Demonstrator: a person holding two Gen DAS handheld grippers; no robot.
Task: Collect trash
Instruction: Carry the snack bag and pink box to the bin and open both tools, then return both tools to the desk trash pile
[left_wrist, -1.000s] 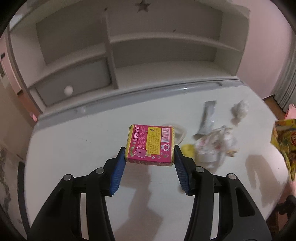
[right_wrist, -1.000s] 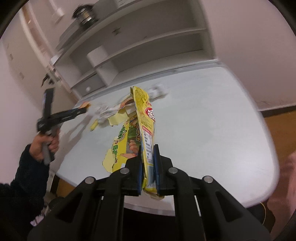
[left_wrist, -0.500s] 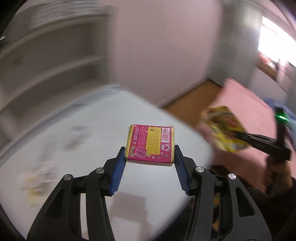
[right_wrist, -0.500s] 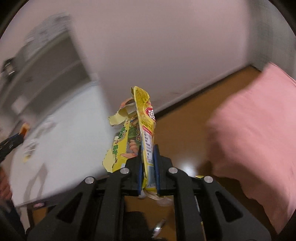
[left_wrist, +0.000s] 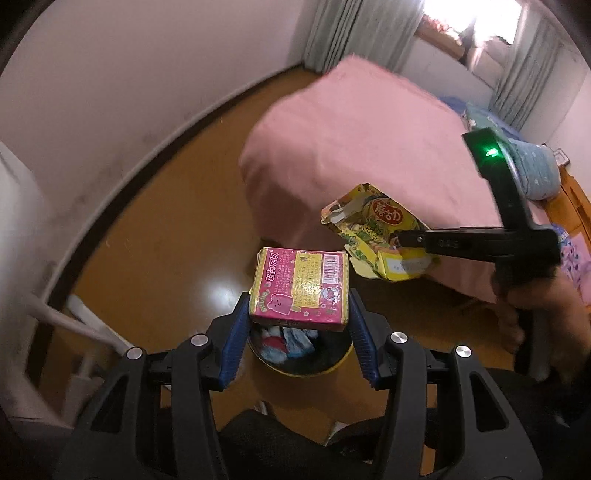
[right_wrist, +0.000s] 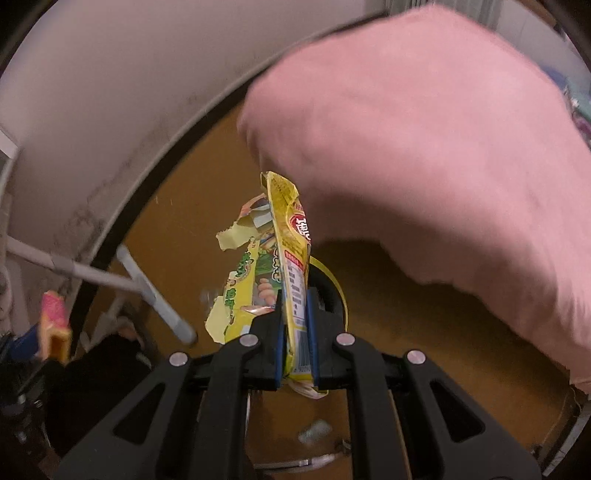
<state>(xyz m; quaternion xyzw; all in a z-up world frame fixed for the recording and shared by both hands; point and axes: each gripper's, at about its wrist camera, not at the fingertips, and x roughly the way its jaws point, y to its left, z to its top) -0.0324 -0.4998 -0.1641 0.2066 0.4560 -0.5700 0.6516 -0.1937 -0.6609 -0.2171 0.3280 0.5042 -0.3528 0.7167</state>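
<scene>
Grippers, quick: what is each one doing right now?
Left gripper: closed on the pink and yellow cardboard snack box.
Right gripper: closed on the torn yellow plastic snack bag.

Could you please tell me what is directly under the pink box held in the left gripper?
Below the pink box sits a yellow-rimmed bin holding blue, white and red scraps; the box hides the bin's far side.

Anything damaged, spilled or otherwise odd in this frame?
Only the yellow snack bag in the right tongs looks damaged: its top is torn open and ragged. The pink box in the left tongs looks intact, above the yellow-rimmed bin.
</scene>
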